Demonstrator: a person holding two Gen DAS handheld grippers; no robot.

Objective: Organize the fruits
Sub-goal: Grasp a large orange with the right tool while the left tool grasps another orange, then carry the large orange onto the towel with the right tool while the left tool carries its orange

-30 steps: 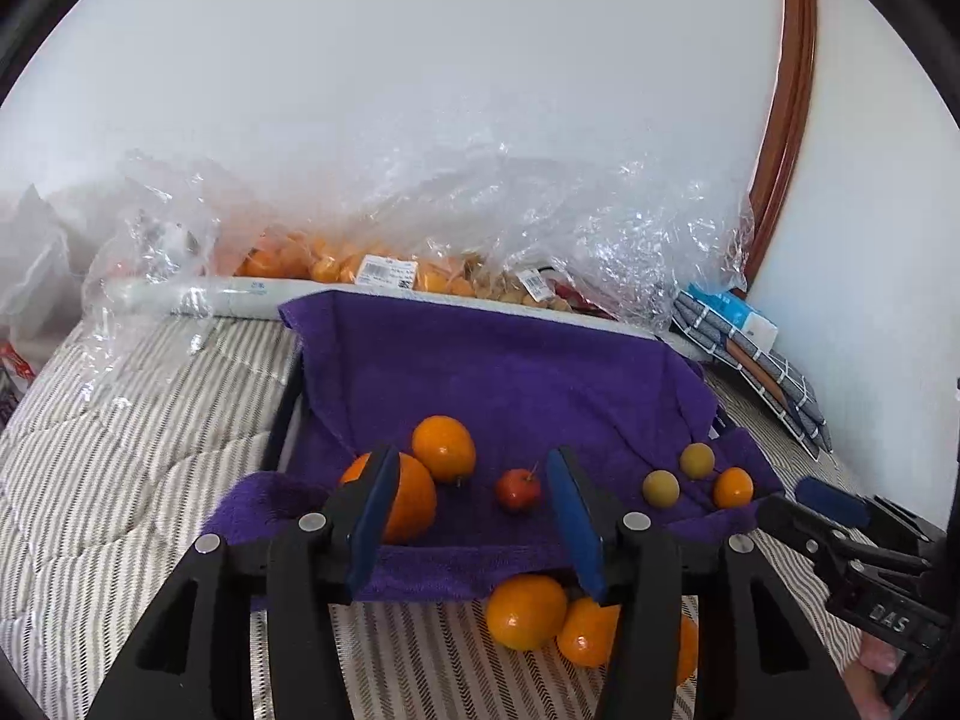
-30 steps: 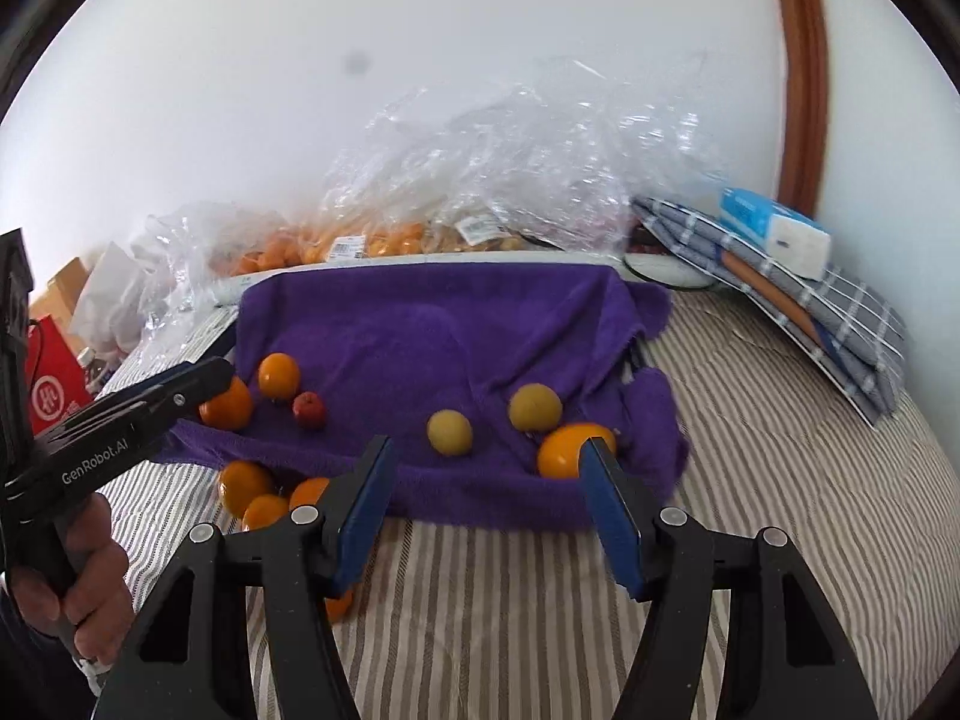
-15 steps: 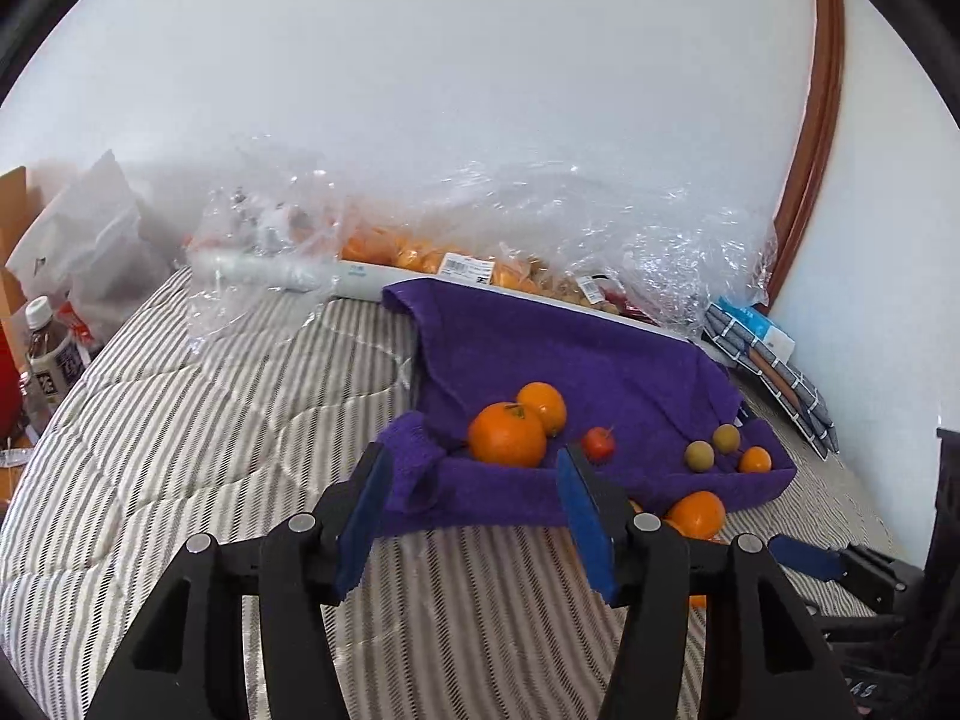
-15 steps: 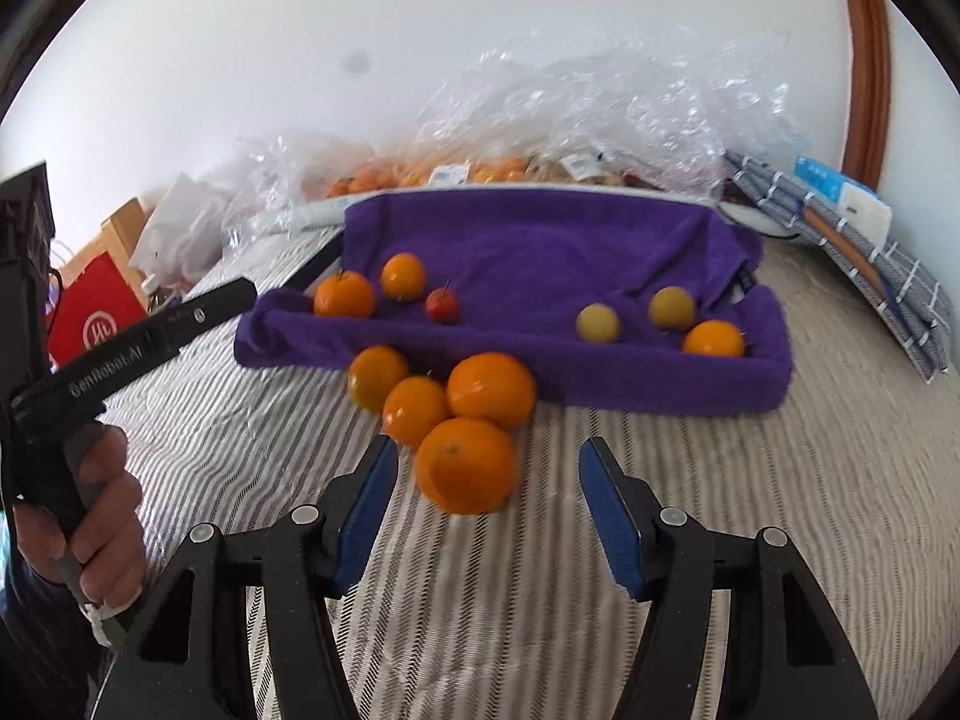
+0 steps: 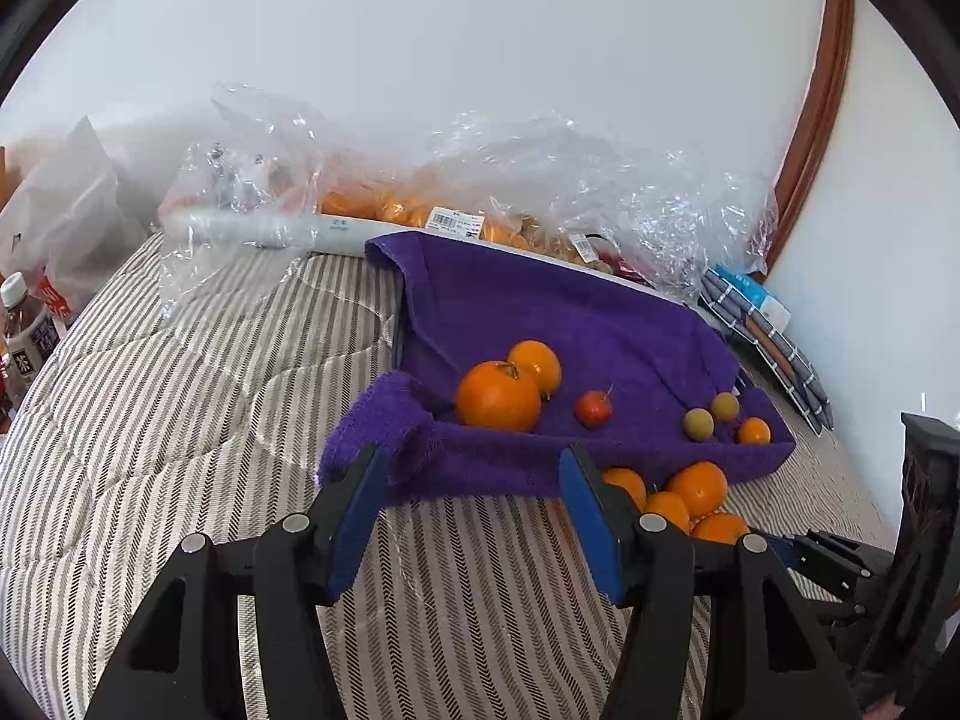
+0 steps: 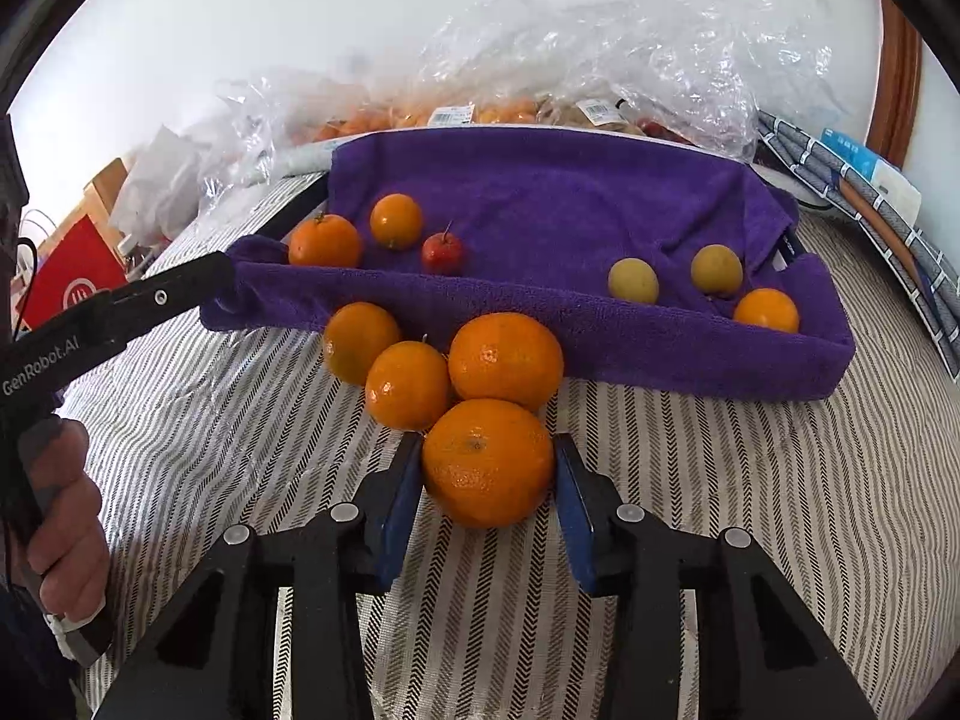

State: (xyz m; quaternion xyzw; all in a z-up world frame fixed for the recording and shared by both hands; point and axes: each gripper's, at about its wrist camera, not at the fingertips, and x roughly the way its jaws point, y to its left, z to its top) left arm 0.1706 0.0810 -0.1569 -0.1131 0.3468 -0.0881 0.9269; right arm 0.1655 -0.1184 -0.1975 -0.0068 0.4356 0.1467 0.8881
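A tray lined with a purple towel (image 6: 576,198) holds two oranges (image 6: 324,240), a small red fruit (image 6: 443,254), two yellow-green fruits (image 6: 633,280) and a small orange (image 6: 766,310). Several oranges lie on the striped bedding in front of it. My right gripper (image 6: 487,468) has its pads against both sides of the nearest large orange (image 6: 487,462), which rests on the bedding. My left gripper (image 5: 471,501) is open and empty, held back from the tray's front left corner (image 5: 384,426); it also shows at the left of the right wrist view (image 6: 174,291).
Clear plastic bags of fruit (image 5: 456,219) lie behind the tray against the white wall. Folded striped cloth with a blue box (image 6: 870,174) sits at the right. A red bag (image 6: 72,276) and a bottle (image 5: 27,336) stand at the left, off the bedding.
My right gripper has moved forward and closed in around the nearest large orange. My left gripper has drawn back slightly to the left of the tray.
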